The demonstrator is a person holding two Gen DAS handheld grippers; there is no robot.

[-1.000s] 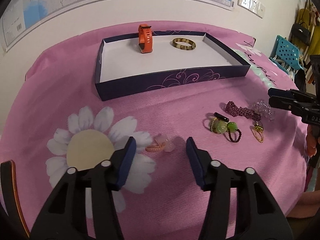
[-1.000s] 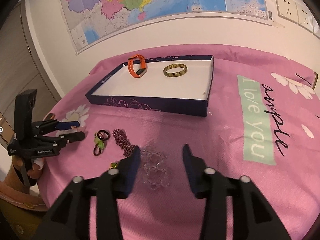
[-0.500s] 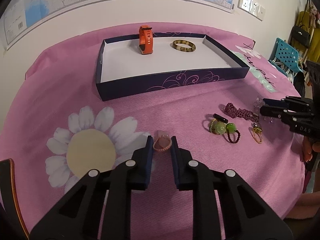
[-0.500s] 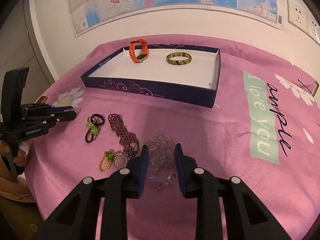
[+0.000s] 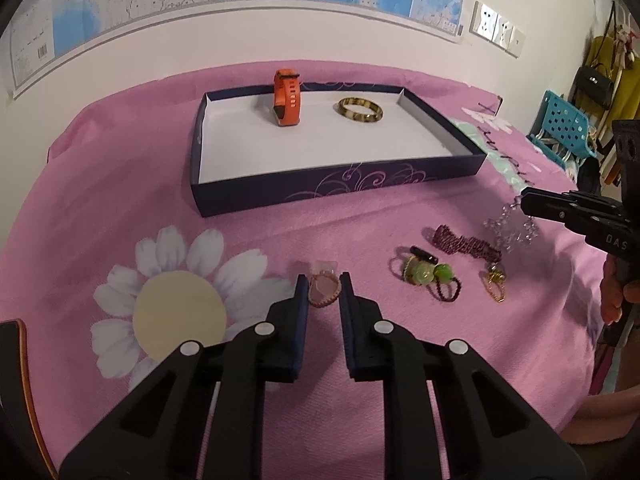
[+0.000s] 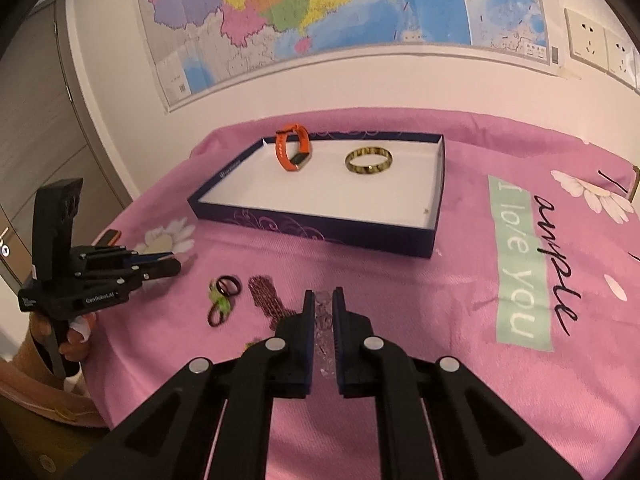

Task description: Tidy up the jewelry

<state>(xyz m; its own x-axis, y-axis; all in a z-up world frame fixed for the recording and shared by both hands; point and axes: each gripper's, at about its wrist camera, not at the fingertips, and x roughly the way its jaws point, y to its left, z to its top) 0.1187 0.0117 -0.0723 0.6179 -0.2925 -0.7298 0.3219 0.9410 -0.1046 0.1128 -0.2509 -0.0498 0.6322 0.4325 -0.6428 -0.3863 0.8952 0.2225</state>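
A navy tray with a white floor holds an orange watch band and a gold bangle; it also shows in the right wrist view. My left gripper is shut on a pink bead bracelet, held just above the pink cloth. My right gripper is shut on a clear crystal bracelet, which dangles under it in the left wrist view. A purple bead bracelet, green bead rings and a small gold ring lie on the cloth.
The table wears a pink cloth with a daisy print and a green text strip. A wall with a map stands behind the tray. A blue chair is at the far right. The table edge is close on the right.
Both grippers closed from wide open, the left on the pink bracelet, the right on the crystal bracelet. The crystal bracelet has been lifted off the cloth.
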